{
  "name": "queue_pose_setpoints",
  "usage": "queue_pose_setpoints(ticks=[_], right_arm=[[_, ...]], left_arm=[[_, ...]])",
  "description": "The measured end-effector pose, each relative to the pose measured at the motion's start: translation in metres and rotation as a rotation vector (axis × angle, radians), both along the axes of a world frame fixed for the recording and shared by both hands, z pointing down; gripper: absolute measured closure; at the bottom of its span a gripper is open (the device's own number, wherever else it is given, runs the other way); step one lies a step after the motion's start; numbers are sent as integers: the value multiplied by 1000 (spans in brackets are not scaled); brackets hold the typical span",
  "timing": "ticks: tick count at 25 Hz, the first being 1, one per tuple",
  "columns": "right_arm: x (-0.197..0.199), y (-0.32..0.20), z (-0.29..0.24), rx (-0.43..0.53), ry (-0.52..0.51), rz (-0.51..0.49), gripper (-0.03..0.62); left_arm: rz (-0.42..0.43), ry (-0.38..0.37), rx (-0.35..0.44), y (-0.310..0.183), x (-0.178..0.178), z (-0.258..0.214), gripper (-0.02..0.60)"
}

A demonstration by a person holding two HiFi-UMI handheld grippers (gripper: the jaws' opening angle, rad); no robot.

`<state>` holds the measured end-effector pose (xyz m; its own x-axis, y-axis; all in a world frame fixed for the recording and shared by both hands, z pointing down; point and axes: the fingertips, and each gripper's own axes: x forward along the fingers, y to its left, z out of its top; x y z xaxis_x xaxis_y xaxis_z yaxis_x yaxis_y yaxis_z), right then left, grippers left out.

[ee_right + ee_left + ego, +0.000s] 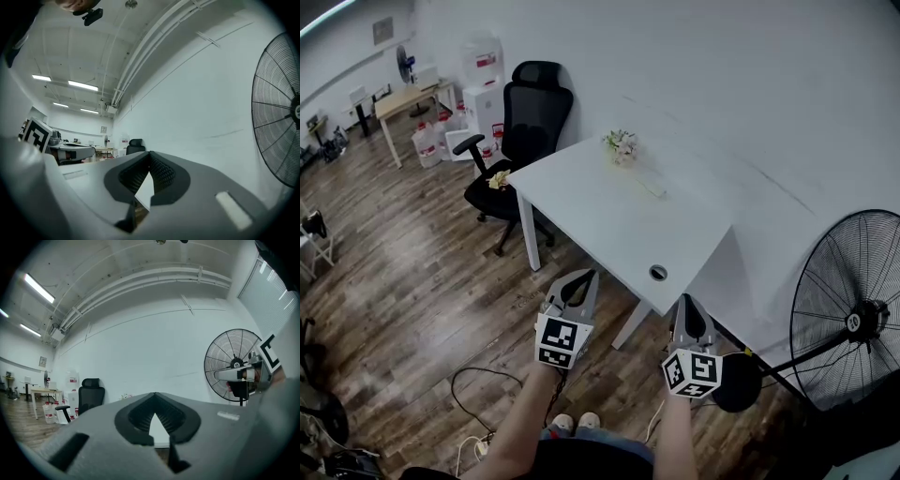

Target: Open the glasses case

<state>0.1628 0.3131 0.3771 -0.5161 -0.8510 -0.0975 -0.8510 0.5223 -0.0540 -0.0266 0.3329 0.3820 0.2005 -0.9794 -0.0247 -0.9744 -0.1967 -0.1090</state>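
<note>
A small pale oblong thing (652,186), which may be the glasses case, lies on the white table (609,225) near the wall; it is too small to make out. Both grippers hang in the air in front of the table's near edge, well short of that thing. My left gripper (589,275) has its jaws together with nothing between them, and its tips (154,394) point level at the table. My right gripper (686,300) also looks shut and empty, its tips (150,153) meeting. The table top is hidden behind the jaws in both gripper views.
A small flower posy (621,147) stands at the table's far side, and a cable hole (658,273) is near the front edge. A black office chair (525,122) is left of the table, a standing fan (853,319) is at the right, and cables (487,394) lie on the wooden floor.
</note>
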Motion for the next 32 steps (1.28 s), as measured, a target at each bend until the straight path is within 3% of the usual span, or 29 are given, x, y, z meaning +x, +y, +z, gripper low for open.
queue_pose_setpoints(ticks=[20, 23, 32], right_arm=[[8, -41, 24, -32, -38, -62, 585], [5, -45, 23, -27, -40, -72, 585], [-5, -73, 14, -2, -30, -97, 585]], left_arm=[[-31, -44, -31, -21, 19, 20, 574], [-24, -20, -23, -21, 17, 18, 518], [-19, 35, -13, -47, 8, 18, 463]])
